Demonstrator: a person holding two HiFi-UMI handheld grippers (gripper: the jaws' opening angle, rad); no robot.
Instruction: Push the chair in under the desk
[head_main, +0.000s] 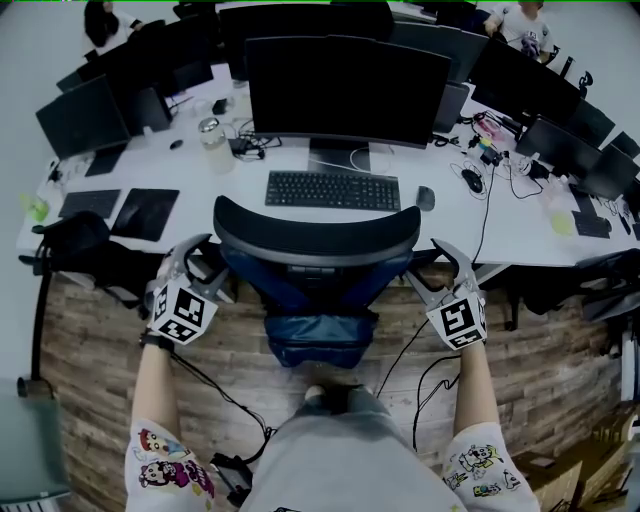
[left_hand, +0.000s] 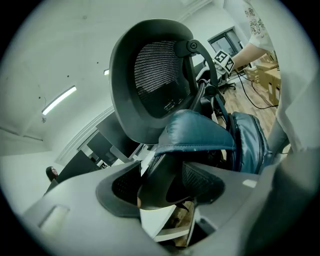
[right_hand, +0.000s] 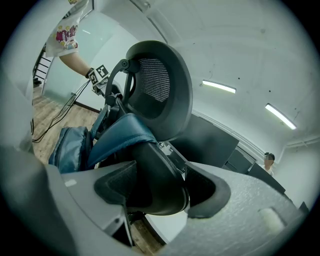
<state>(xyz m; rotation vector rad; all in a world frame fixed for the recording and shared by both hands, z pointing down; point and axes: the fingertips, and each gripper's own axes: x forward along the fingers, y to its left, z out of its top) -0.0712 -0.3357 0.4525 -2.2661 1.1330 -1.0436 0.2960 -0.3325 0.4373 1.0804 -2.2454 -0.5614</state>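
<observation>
At the near edge of the desk (head_main: 452, 228), the chair (head_main: 315, 235) stands facing the keyboard (head_main: 332, 190) and the monitor (head_main: 345, 90), with the top of its dark backrest close up against the desk edge in the head view. A mouse (head_main: 426, 198) lies just right of the keyboard. A blue padded thing (head_main: 318, 320) hangs on the back of the chair, on the person's side, above the wood floor (head_main: 110, 360). The person stands behind the chair with both arms stretched forward, one gripper on each side of it. The left gripper (head_main: 205, 268) is clamped on the left armrest (left_hand: 162, 182): in the left gripper view the black end of the armrest fills the gap between the two pads, and both pads bear on it. The right gripper (head_main: 432, 268) is likewise clamped on the right armrest (right_hand: 155, 185), whose rounded black end sits tight between that gripper's pads. Both gripper views look up past the armrests to the mesh backrest and the blue padding, and each shows the opposite gripper's marker cube beyond the chair.
</observation>
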